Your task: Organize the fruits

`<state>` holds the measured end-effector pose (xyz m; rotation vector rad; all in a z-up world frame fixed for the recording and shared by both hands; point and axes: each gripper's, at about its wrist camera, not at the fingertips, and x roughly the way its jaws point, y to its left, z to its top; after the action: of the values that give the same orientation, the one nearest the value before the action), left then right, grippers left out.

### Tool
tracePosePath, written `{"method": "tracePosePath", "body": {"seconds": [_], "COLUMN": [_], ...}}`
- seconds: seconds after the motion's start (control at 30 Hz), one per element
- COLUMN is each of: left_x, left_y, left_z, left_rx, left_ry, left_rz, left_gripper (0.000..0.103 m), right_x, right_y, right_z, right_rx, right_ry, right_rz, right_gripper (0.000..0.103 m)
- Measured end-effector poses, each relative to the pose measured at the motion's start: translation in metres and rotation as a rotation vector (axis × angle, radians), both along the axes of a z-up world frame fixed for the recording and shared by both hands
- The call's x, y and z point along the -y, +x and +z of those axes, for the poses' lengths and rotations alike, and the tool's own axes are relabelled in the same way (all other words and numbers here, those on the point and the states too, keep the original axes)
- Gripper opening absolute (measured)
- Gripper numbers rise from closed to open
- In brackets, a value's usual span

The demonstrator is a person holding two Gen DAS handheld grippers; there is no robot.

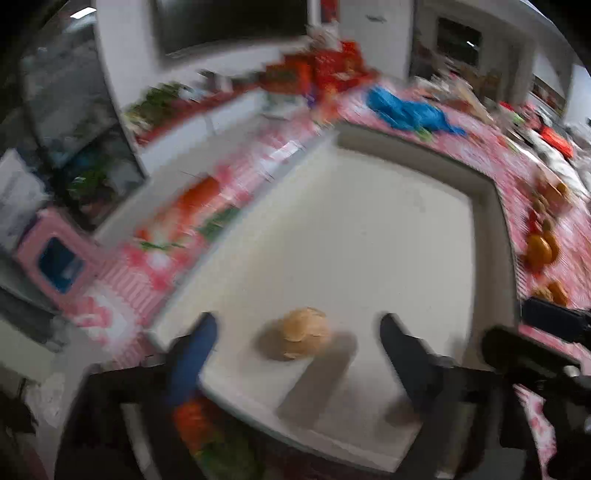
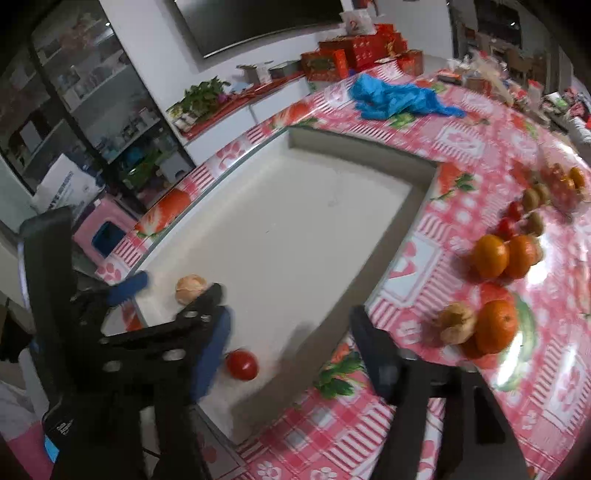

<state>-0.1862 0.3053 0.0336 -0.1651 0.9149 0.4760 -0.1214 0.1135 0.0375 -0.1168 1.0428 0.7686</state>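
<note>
White wall (image 2: 155, 33), glass-fronted cabinet (image 2: 92, 92)

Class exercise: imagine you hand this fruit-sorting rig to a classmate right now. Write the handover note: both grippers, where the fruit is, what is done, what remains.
Left gripper: jaws open, empty, hanging over the white tray with the peeled orange between them but not gripped.
Right gripper: jaws open, empty, near the tray's front corner.
In the tray: the peeled orange and one tomato.
On the tablecloth, right of the tray: whole oranges, another peeled orange, small red fruits and kiwis.
Done: two pieces in the tray.
Left: the fruit on the tablecloth is not yet moved.
</note>
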Motion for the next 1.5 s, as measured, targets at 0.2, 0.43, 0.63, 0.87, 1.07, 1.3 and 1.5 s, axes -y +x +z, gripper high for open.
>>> {"method": "tracePosePath", "body": {"seconds": [0.2, 0.43, 0.63, 0.87, 1.07, 1.3, 1.5], "left_x": [0.009, 0.045, 0.099, 0.179, 0.213, 0.217, 0.208], "left_y": [0.0, 0.007, 0.012, 0.018, 0.032, 0.04, 0.043], "left_z": [0.006, 0.013, 0.02, 0.017, -0.013, -0.025, -0.032], "left_rx": [0.006, 0.015, 0.025, 0.02, -0.042, -0.017, -0.016], "left_ry": [-0.025, -0.003, 0.001, 0.024, 0.031, -0.001, -0.071], "left_rz": [-0.043, -0.133, -0.281, -0.48, -0.5, -0.49, -0.475], "left_gripper": [0.093, 0.093, 0.093, 0.093, 0.093, 0.093, 0.103], "right_x": [0.022, 0.076, 0.147, 0.225, 0.245, 0.245, 0.243], "right_y": [0.004, 0.017, 0.034, 0.042, 0.035, 0.031, 0.03], "right_z": [0.006, -0.003, -0.016, -0.037, -0.053, -0.055, -0.056], "right_rx": [0.001, -0.025, -0.042, -0.025, 0.063, 0.109, 0.124], "right_ry": [0.013, -0.008, -0.037, -0.134, -0.256, -0.246, -0.247], "right_rz": [-0.035, -0.161, -0.341, -0.553, -0.577, -0.59, -0.602], "right_gripper": [0.087, 0.103, 0.103, 0.103, 0.103, 0.103, 0.103]}}
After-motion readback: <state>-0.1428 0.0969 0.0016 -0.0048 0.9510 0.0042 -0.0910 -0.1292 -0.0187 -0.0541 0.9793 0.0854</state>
